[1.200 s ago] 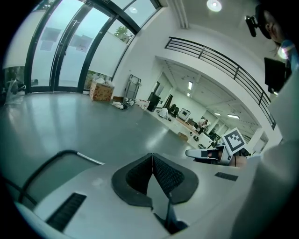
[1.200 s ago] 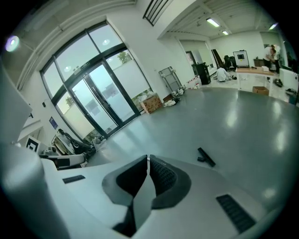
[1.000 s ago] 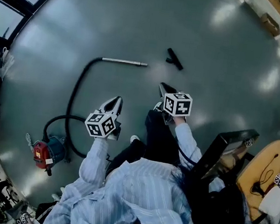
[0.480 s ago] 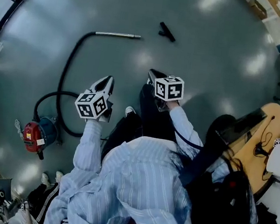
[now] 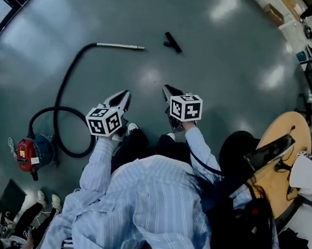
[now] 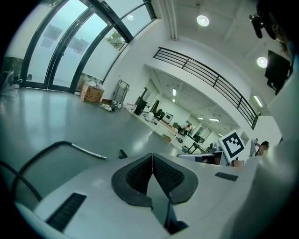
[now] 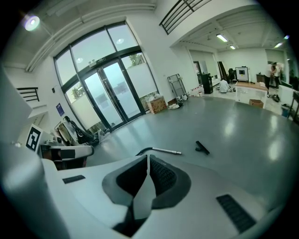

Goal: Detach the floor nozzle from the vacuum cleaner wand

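the floor nozzle [image 5: 172,42] was seen lying on the grey floor [image 5: 236,75], apart from the wand [image 5: 119,46], with a strip of bare floor between the two. in the head view the small black nozzle was placed just beyond the wand's free metal end, up and to the right of it. the wand was laid flat and was joined at its other end to a black hose [image 5: 64,89]. the hose was curved back in a long loop to the red and blue vacuum cleaner body [image 5: 29,153] at the lower left of that view.

the left gripper [image 5: 127,93] was held in the air in front of the person, well apart from wand and nozzle. its fingers [image 6: 166,175] were pressed fully together along their length, and nothing was caught between them. the right gripper [image 5: 165,88] was held beside it, nearer the nozzle but not touching it. its fingers [image 7: 161,176] were likewise closed on each other, with nothing in them. both grippers were pointed toward the wand and nozzle, which were seen beyond the closed tips in both gripper views.

striped sleeves [image 5: 96,170] were seen behind the grippers. a round wooden desk [image 5: 279,160] was seen at the right edge of the head view.
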Tool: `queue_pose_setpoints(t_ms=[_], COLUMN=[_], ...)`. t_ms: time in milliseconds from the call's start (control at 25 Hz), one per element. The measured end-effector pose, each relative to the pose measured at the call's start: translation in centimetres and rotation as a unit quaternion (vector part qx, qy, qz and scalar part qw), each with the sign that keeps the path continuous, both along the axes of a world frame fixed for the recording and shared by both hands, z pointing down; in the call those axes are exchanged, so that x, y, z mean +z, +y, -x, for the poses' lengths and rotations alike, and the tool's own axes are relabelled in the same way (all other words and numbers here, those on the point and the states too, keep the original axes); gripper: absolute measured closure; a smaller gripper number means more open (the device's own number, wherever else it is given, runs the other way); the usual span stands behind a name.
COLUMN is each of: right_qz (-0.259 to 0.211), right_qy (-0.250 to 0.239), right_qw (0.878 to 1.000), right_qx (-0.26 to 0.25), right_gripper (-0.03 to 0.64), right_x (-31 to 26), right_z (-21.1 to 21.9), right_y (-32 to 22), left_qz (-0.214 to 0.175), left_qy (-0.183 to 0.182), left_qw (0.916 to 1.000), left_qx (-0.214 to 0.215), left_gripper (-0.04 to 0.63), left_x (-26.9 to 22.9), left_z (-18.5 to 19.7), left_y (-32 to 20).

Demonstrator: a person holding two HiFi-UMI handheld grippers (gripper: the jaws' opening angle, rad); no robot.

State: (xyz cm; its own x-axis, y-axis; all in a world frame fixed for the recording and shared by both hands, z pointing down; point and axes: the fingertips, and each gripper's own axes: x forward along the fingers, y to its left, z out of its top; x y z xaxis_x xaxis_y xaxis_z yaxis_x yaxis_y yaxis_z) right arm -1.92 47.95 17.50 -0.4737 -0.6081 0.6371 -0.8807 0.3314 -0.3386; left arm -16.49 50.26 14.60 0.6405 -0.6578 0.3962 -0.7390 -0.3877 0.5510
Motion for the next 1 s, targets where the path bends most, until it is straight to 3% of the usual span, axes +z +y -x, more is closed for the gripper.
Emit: queue_pose_setpoints(t_ms=[240,400,600,1000], right_qz=[-0.007,0.007,0.017,0.004], right_qy=[-0.006,0.005,-0.016,-0.046], right_qw=[1.000,1.000,1.000,0.999], right_qx=[-0.005,0.003,0.005,-0.025], right_gripper=[0.594,0.594,0.594,0.594], right_x=[-1.1,-0.2,0.8,-0.1], right_z=[-7.5,-14.4,-20.1,-19.3], right_y=[5.3,9.3,12.7,14.1], left_qz=[0.013,-0.003,-0.017,-0.009], left_qy=[0.018,0.021,0.011,-0.006], left_qw=[0.9993,0.9968,0.9956,0.9931], left_qx=[-0.031,-0.077,-0.092,-0.117], left_gripper=[0.588,0.588,0.588,0.588], left_x=[-0.3,-0.8,-1.9,-2.3], left_z=[-6.5,-10.6,-14.8,-14.7], left_y=[3.9,6.4,10.5,14.5])
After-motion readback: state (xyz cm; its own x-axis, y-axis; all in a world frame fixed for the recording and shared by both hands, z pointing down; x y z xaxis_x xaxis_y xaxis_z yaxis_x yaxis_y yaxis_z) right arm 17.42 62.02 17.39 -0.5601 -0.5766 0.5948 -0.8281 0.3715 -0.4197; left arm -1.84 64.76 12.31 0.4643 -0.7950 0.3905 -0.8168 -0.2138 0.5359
